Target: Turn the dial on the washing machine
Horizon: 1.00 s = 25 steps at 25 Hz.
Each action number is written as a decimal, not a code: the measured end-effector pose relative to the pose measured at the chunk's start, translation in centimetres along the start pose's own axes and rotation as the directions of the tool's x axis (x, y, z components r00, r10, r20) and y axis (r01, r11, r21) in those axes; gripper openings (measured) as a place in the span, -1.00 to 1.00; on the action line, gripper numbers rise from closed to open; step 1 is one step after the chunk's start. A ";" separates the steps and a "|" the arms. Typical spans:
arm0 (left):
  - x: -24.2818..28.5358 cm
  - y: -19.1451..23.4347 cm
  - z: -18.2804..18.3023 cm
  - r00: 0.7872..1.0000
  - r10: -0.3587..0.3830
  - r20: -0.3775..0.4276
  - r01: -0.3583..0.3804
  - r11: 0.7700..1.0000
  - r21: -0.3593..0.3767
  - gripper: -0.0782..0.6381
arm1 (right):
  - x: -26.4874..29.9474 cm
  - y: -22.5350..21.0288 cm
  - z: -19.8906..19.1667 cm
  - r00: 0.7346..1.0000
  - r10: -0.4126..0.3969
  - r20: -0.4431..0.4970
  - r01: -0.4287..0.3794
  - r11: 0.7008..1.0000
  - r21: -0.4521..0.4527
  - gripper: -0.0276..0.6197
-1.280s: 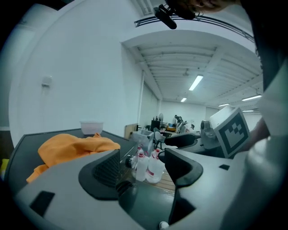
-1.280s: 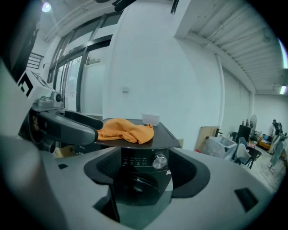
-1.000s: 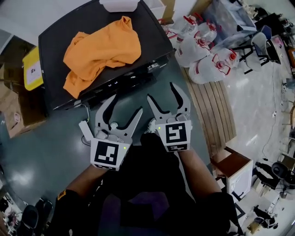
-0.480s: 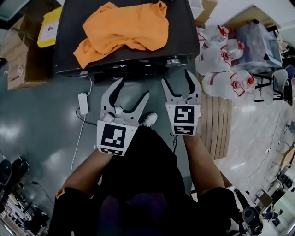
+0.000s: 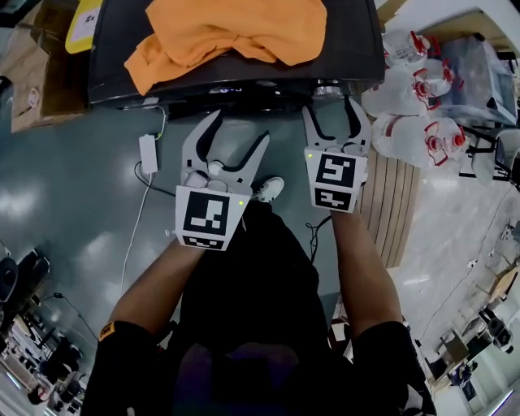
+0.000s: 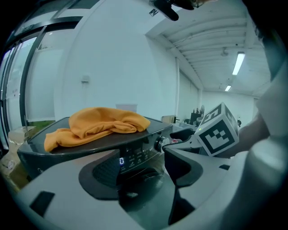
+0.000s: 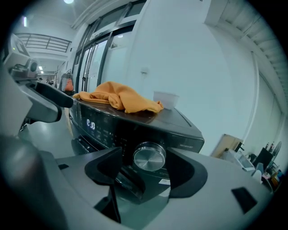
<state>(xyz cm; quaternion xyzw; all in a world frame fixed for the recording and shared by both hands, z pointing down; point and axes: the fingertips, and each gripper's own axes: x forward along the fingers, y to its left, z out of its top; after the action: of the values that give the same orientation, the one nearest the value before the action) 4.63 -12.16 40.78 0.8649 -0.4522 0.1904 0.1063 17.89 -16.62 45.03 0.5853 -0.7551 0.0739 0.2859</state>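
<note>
Dial (image 7: 149, 157), round brushed metal, near wide-set right gripper (image 7: 144, 153) jaws

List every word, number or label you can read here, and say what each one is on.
No text reads clearly enough to quote.
Washing machine display: lit digits, too blurred to read.
Small print right of the dial: too small.
White label on the yellow sheet: too small.
Red labels on the water jugs: too small.

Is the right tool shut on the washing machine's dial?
No, the right tool's jaws stand apart in its own view, with the dial framed between them and a gap on each side.
</note>
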 end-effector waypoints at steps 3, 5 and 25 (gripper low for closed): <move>0.7 -0.2 -0.9 1.000 -0.013 -0.016 0.013 1.000 -0.007 0.05 | 0.8 -0.1 -0.6 1.000 -0.006 -0.012 0.006 1.000 -0.001 0.05; 1.2 -0.4 -1.5 0.999 -0.021 -0.030 0.020 1.000 -0.008 0.05 | 1.3 -0.1 -0.9 1.000 -0.008 -0.016 0.008 1.000 -0.006 0.04; 2.9 -1.4 -1.9 0.995 -0.077 -0.060 0.076 0.997 -0.009 0.05 | 2.2 -2.3 -1.5 0.982 0.165 0.088 -0.187 0.866 0.464 -0.06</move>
<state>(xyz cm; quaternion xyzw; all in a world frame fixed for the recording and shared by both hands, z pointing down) 6.84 -12.86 43.75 0.8751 -0.4159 0.2105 0.1299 20.27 -18.50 46.92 0.5674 -0.7711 0.2671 0.1107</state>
